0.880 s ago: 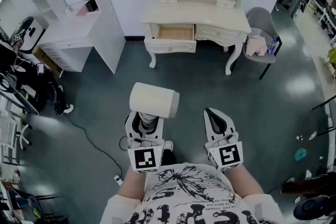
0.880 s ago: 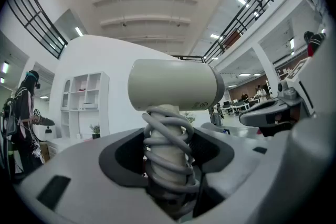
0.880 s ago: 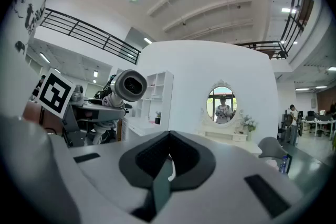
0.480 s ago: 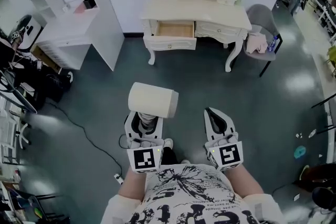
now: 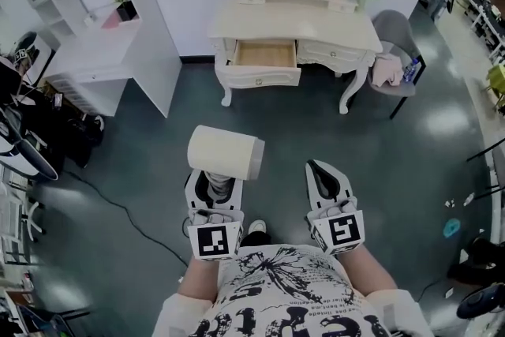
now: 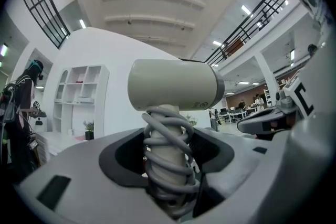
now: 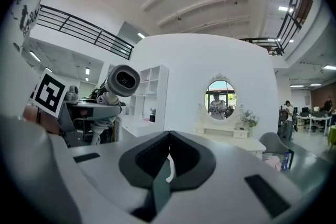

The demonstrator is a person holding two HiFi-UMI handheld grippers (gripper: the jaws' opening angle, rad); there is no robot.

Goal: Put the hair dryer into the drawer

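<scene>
A cream hair dryer [image 5: 224, 154] stands upright in my left gripper [image 5: 213, 184], which is shut on its handle, where the grey cord is wound. In the left gripper view the hair dryer [image 6: 176, 86] lies barrel sideways above the jaws. My right gripper [image 5: 325, 179] is shut with nothing in it; in the right gripper view its jaws meet at the tip [image 7: 168, 136]. The open drawer [image 5: 266, 55] of the cream dressing table [image 5: 355, 28] is ahead across the floor, its wooden inside showing.
A grey chair [image 5: 397, 51] with cloth on it stands right of the dressing table. A white shelf unit [image 5: 95, 20] is at the left, with dark equipment [image 5: 31, 130] and a cable [image 5: 126, 209] on the green floor. An oval mirror [image 7: 220, 99] hangs above the table.
The dressing table and open drawer have drawn a little nearer and larger in the head view. Both grippers keep their places in front of the body, the hair dryer still held.
</scene>
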